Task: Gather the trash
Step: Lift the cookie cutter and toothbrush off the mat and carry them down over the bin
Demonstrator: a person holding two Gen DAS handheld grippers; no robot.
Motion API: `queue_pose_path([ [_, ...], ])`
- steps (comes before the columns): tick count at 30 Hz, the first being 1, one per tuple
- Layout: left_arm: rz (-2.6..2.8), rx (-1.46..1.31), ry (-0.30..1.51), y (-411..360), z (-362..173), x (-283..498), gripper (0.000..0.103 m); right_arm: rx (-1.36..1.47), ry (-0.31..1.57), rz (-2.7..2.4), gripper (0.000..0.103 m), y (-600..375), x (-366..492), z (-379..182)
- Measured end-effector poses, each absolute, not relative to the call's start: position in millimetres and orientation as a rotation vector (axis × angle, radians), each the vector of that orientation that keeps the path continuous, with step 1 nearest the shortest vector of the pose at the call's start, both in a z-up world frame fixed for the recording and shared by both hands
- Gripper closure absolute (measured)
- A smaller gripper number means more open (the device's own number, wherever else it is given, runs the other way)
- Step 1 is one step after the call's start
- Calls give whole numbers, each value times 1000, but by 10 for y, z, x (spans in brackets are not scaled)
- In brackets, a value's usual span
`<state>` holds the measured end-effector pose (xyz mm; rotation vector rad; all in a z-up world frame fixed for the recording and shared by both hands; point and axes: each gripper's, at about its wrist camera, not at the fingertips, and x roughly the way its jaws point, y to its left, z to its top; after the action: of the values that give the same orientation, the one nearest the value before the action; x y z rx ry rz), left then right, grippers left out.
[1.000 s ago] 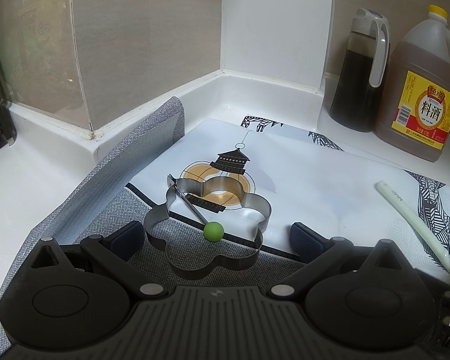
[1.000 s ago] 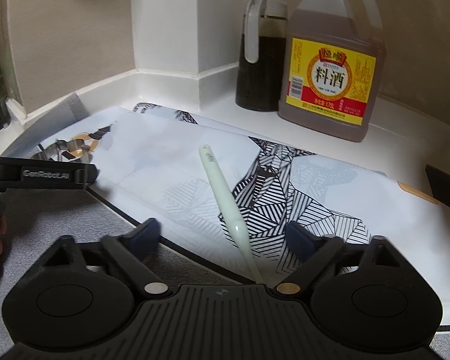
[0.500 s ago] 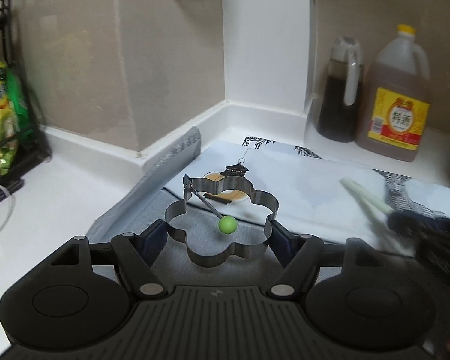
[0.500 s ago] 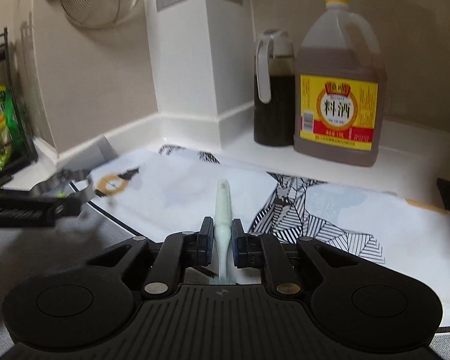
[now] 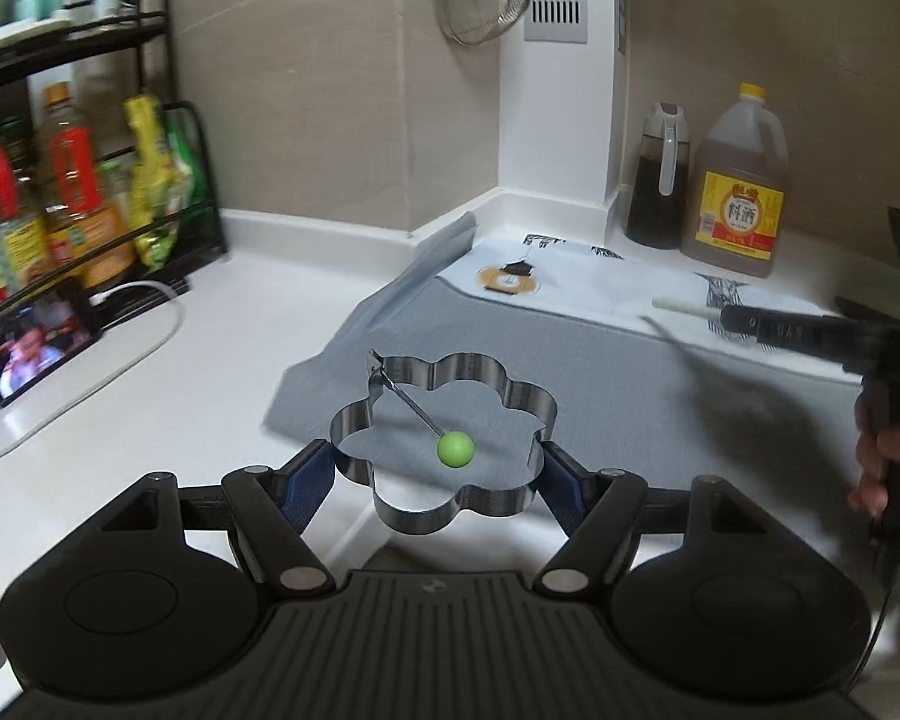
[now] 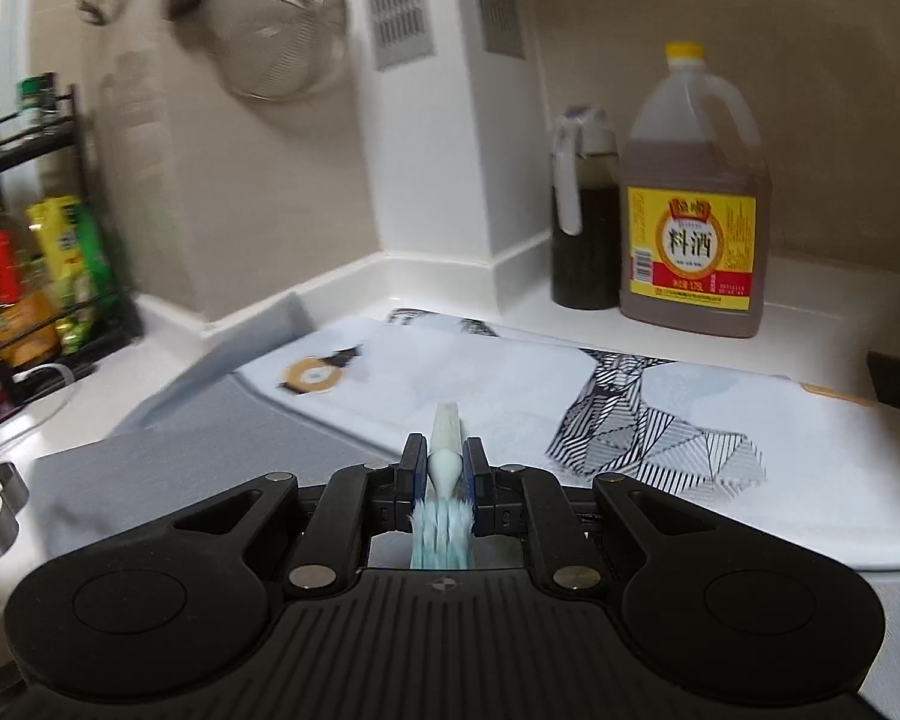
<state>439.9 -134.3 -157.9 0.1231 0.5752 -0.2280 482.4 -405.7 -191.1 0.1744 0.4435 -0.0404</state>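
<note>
The left gripper (image 5: 438,471) pinched a flower-shaped metal ring (image 5: 444,441) between its blue pads, one pad on each side, low in the centre of the left wrist view. A thin wire ran from the ring's far rim to a small green ball (image 5: 455,449) inside the ring. The ring was off the surface, above the edge of a grey mat (image 5: 600,372) on the white counter (image 5: 240,324).

The right gripper (image 6: 443,471) was pressed nearly together on a pale toothbrush (image 6: 444,450) — its handle pointed forward past the fingertips and its light-blue bristles lay back toward the camera, low in the centre of the right wrist view. In the left wrist view this gripper showed at the right edge as a dark bar with the toothbrush handle sticking out toward the left, a hand (image 5: 882,450) below it.

Containers stood in the upper right of both views: a large jug (image 6: 693,228) with a yellow cap and yellow label, filled most of the way with amber liquid, and just beside it, on its left, a dispenser bottle (image 6: 585,222) with a grey handle, holding dark liquid to well above half. At the left edge a black rack (image 5: 90,180) held blurred bottles and packets — their contents unreadable. A wire strainer (image 6: 273,30) hung on the wall. A printed white cloth (image 6: 510,378) lay on the mat.
</note>
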Motion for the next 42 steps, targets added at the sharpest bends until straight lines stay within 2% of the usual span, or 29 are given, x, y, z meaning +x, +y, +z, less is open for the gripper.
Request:
queue_pose_path([
  [13, -211, 141, 548, -786, -1587, 3218, 25, 59, 366, 91, 89, -3530, 3586, -1451],
  [22, -219, 139, 623, -546, -1797, 2701, 25, 20, 396, 241, 89, -3095, 2819, -1408],
  [30, -202, 138, 689, -453, -2048, 2497, 25, -21, 490, 368, 89, -2653, 2444, -1614],
  [42, -228, 111, 813, -426, -2421, 2473, 25, -40, 705, 381, 89, -2405, 2457, -2228],
])
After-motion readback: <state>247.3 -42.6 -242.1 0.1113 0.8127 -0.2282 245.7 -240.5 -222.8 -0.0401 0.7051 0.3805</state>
